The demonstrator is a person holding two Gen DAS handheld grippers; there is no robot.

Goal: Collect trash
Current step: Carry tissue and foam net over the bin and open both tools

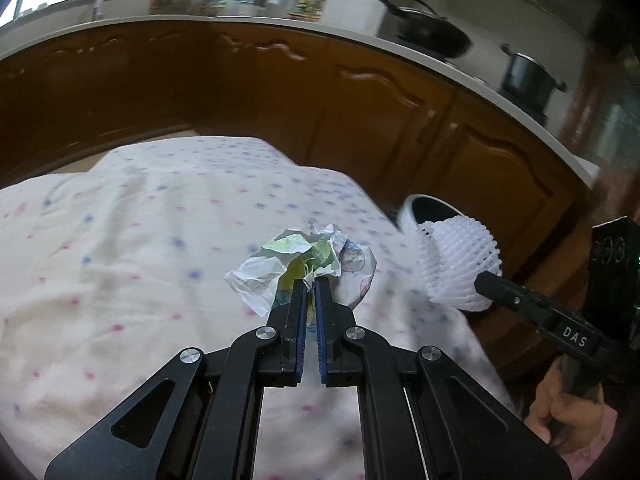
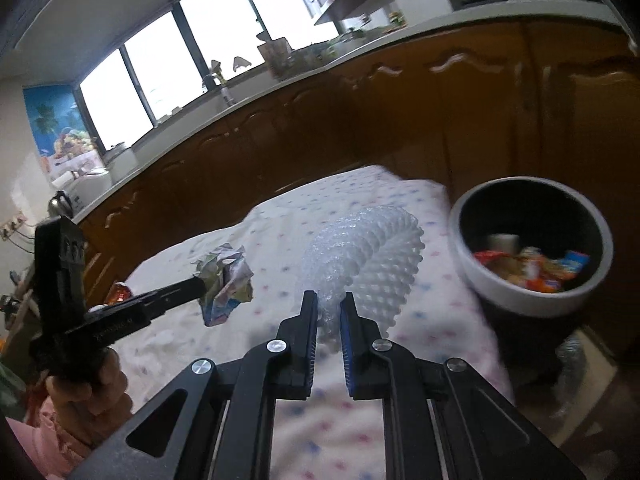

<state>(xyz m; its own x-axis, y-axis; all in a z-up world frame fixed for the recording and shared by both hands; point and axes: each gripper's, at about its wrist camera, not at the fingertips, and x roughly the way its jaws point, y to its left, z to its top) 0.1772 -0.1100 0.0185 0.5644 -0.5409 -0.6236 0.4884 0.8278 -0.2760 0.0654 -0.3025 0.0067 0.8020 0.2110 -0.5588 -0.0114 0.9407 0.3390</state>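
Note:
My left gripper (image 1: 311,286) is shut on a crumpled paper wrapper (image 1: 296,264), white with green and yellow print, held above the dotted cloth. It also shows in the right wrist view (image 2: 226,284). My right gripper (image 2: 328,300) is shut on a white foam fruit net (image 2: 368,256), which also shows in the left wrist view (image 1: 460,264). A round bin (image 2: 520,296) with a white rim and dark inside stands to the right of the table and holds several colourful wrappers (image 2: 536,268).
A table under a white cloth with pink and blue dots (image 1: 140,240) lies below both grippers. Brown kitchen cabinets (image 1: 280,92) with a white counter run behind it. A wok (image 1: 432,36) and a pot (image 1: 528,76) stand on the counter. A small red item (image 2: 120,292) lies at the table's left.

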